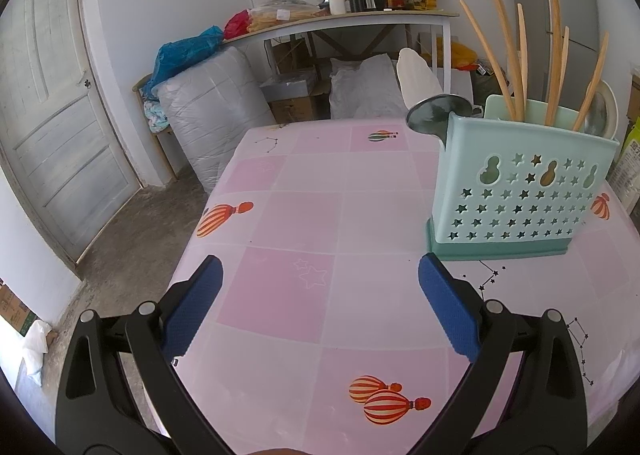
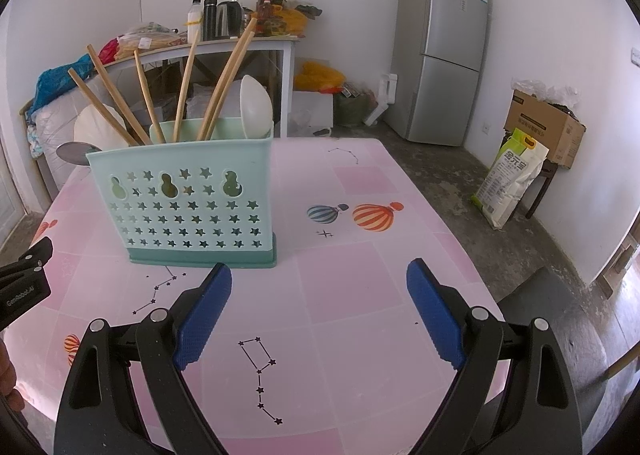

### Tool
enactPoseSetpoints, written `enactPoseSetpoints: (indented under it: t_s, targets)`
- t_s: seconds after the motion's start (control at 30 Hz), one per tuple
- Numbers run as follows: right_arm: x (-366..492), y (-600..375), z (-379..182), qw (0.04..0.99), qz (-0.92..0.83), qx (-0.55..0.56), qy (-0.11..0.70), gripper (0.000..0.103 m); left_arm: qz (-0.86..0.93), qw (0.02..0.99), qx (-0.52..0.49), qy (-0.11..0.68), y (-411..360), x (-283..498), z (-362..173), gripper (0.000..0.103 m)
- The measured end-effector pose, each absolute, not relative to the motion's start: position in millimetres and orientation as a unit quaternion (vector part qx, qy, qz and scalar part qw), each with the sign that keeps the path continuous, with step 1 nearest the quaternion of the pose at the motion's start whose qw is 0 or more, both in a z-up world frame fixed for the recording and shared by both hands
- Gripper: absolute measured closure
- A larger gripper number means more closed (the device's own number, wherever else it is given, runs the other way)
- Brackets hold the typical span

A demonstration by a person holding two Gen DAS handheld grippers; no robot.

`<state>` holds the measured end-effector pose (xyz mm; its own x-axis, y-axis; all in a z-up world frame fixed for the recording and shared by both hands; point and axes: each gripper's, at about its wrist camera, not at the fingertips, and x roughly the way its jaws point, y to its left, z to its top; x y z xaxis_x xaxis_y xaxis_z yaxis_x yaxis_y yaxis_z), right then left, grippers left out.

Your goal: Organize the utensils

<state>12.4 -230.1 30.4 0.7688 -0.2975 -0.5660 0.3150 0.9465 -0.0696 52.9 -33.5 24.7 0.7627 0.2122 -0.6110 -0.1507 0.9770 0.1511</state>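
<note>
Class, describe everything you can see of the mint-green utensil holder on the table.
The utensil holder is a pale mint plastic caddy on a darker teal base, standing upright on the pink tablecloth. Its front wall is pierced with rows of star cutouts and three gourd-shaped holes. Wooden chopsticks lean out of its top, and a white spoon stands at its right end. A metal ladle pokes out on the other side. Neither claw touches it.

Both units alike: left hand-held gripper [image 1: 320,307] and right hand-held gripper [image 2: 319,311] have black plastic linkage arms, silver pivot pins, blue textured pads [image 2: 204,315]. White "GenRobot.AI" marking on left body.
</note>
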Motion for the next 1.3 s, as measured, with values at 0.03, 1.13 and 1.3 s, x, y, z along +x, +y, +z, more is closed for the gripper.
enactPoseSetpoints:
  t_s: [0.03,1.13,1.3]
  targets:
    - [12.3,-230.0,30.3,0.94,-0.163,0.015,0.298,0.016,0.097,0.938,0.046,0.33,-34.4,52.8,24.8,0.009]
    - [16.3,-224.8,31.7,0.941,-0.158,0.014,0.297,0.016,0.097,0.938,0.047,0.331,-34.6,54.0,25.2,0.009]
    - [16.1,-225.0,31.4,0.941,-0.159,0.015,0.298,0.016,0.097,0.937,0.046,0.333,-32.5,53.5,23.2,0.009]
